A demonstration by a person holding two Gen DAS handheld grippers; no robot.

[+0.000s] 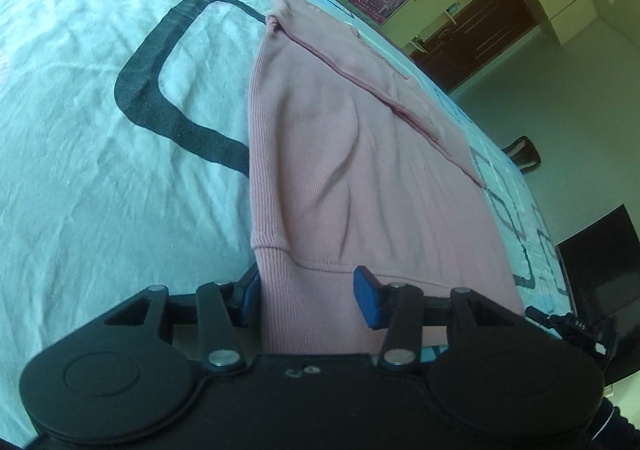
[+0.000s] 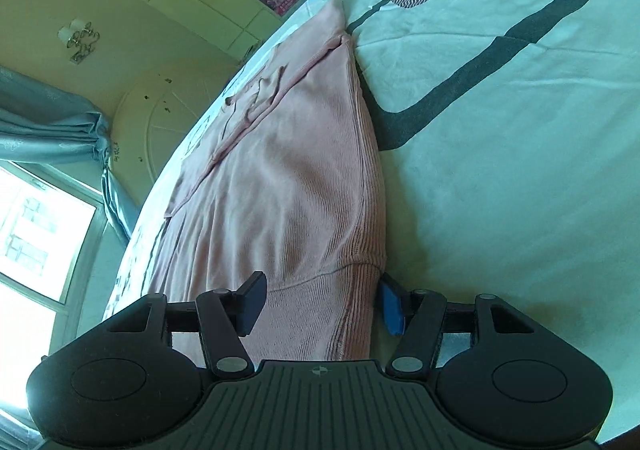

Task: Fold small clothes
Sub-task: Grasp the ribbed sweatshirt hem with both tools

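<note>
The left gripper (image 1: 308,300) and right gripper (image 2: 322,304) each stand part-open astride a ribbed hem corner of the soft pink knit garment (image 1: 340,177), pads not visibly pressing. It lies flat on the wrinkled pale bedsheet (image 1: 100,189) printed with dark rounded rectangles; close both evenly on the thick ribbing, then lift together

Right wrist view: right gripper (image 2: 320,304) straddles the ribbed hem corner of the pink garment (image 2: 280,177) — fabric between the jaws, small gaps at both pads, not visibly pinched. Garment runs from near to far along the left side of the pale bedsheet (image 2: 500,189). Window (image 2: 36,234) far left — blue curtain (image 2: 52,117) above.
</note>
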